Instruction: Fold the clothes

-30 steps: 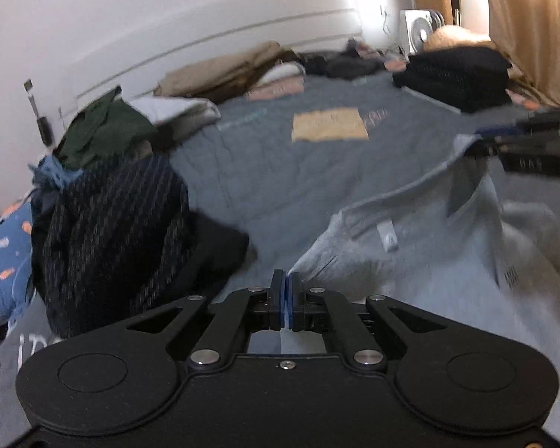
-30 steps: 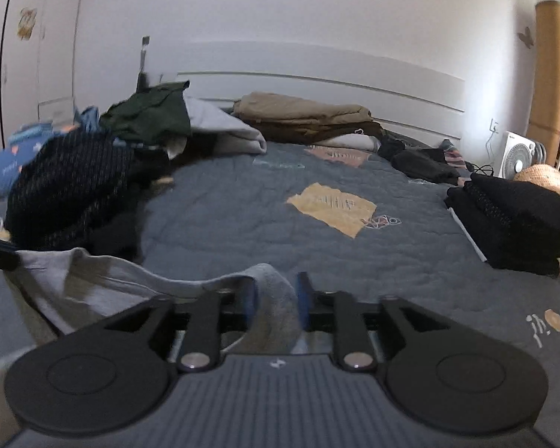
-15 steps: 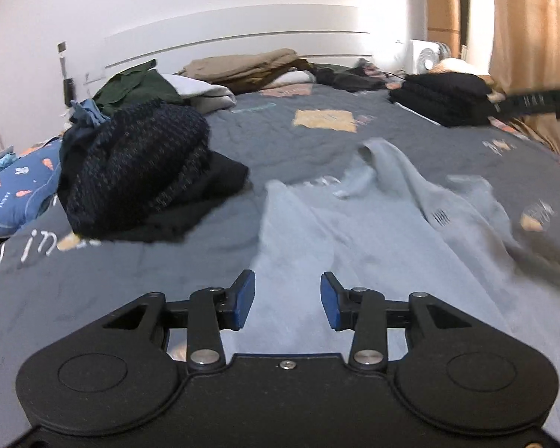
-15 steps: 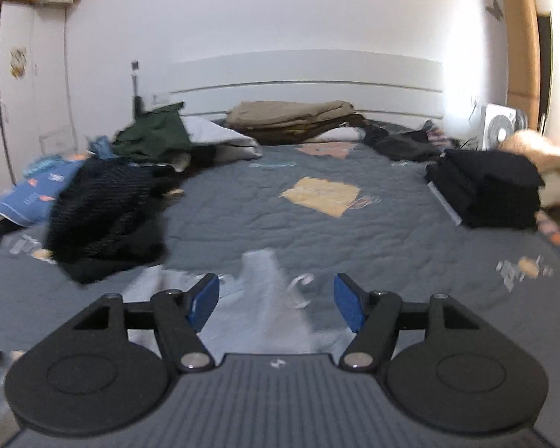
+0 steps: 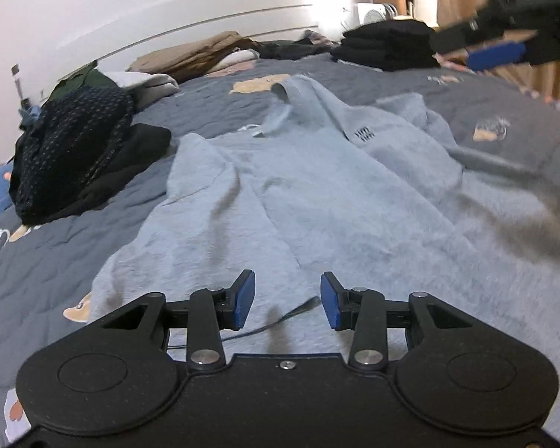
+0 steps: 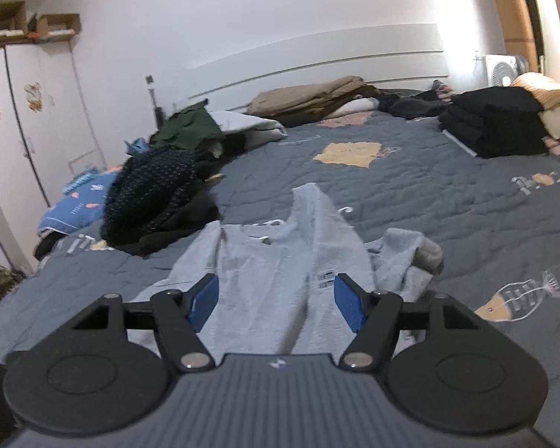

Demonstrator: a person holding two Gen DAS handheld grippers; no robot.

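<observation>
Now both tools are spread w/ nothing pinched: left tool (image 5: 286, 300) & right tool (image 6: 274, 300) hover over the grey sweatshirt (image 5: 298, 194), which lies rumpled mid-bed (image 6: 448, 201) near the foot edge, prob. laid out for flattening before folding.

Lt grey shirt (image 5: 317, 194), dk grey quilt (image 6: 466, 201) w/ fish print, blue gripper pads (image 6: 349, 308)

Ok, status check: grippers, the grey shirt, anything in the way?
Left gripper and right gripper open, empty. Grey shirt rumpled on bed, unfolded. Dark clothes pile beside it, clear.
</observation>
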